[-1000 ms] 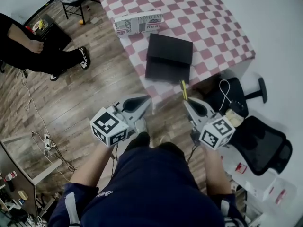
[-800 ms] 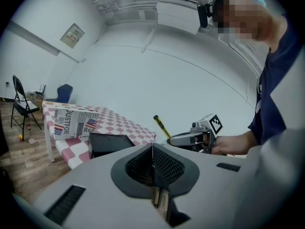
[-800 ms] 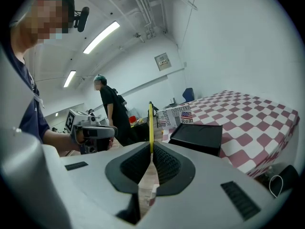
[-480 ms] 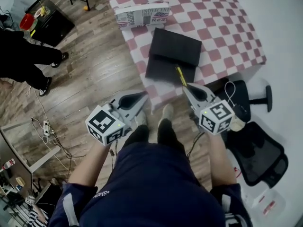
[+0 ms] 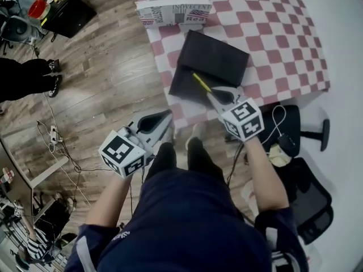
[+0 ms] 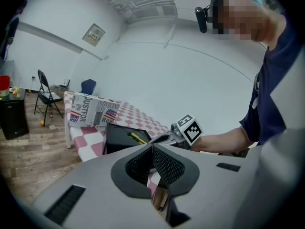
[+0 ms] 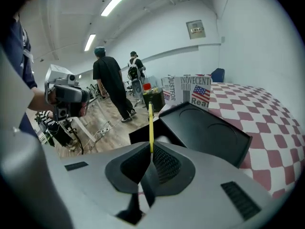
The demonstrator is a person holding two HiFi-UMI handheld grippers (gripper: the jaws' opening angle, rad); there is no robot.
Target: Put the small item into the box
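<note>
head view: the right claw [image 5: 214,96] is pinching a thin yellow stick [image 5: 199,81] by its near end. the rest of it pokes out over the black box [image 5: 218,58], which sits right at the near edge of the surface [image 5: 272,33] on a pink-and-white check cloth. the left claw [image 5: 166,117] hangs lower, off the surface, over the wood floor [image 5: 108,89]. likely risk: with only one end gripped, the stick could pivot or slip. being so close to the edge, it could then land on the floor instead of in the box. a newsprint box [image 5: 173,10] stands behind, and an office chair [image 5: 306,132] is off to the right.

left gripper view: the left claw [image 6: 152,148] is pressed together with nothing in it.

right gripper view: the right claw [image 7: 150,149] is clamped on the stick [image 7: 151,123], which points up over the box's dark opening, with the lid [image 7: 205,132] to the right. let go from here and it might bounce off the lid or rim. beyond that it's a white-walled room with strip lights, and people [image 7: 110,85] standing around.
</note>
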